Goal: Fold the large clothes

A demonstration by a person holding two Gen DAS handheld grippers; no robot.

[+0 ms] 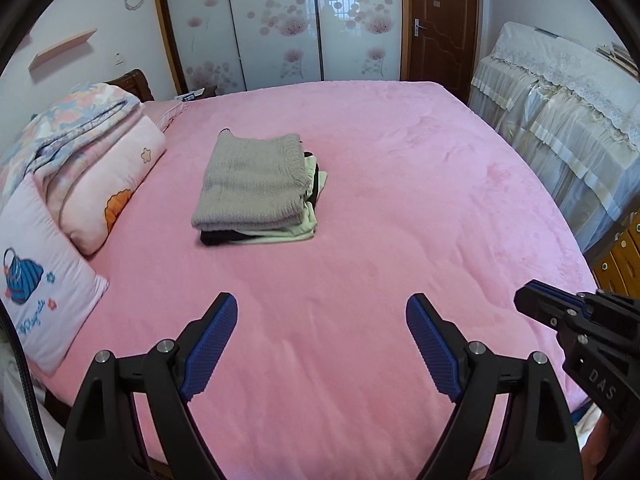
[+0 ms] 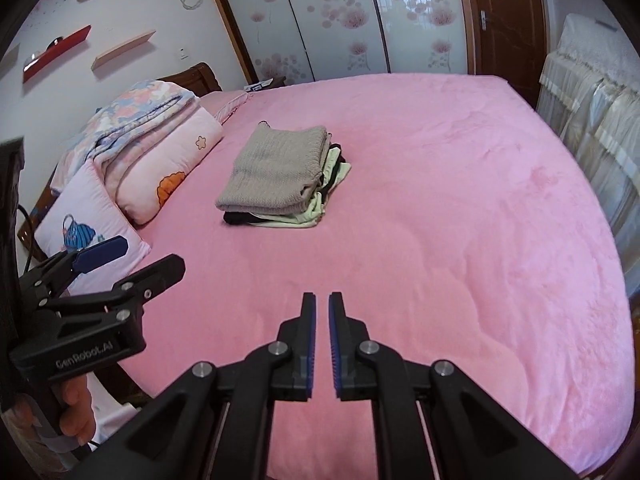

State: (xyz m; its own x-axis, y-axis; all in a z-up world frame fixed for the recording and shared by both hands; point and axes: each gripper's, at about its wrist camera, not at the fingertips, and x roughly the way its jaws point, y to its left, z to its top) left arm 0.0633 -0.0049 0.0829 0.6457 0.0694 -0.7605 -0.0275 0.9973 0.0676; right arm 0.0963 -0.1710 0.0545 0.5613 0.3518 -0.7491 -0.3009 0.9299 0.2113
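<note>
A stack of folded clothes, with a grey knit sweater on top of light green and black garments, lies on the pink bed. It also shows in the right wrist view. My left gripper is open and empty above the bed's near part, well short of the stack. My right gripper is shut and empty, with only a thin gap between its pads, over the bed's near edge. The right gripper shows at the right of the left wrist view, and the left gripper shows at the left of the right wrist view.
Pillows and a folded floral quilt lie along the bed's left side. A lace-covered piece of furniture stands to the right. A wardrobe and a brown door stand behind the bed.
</note>
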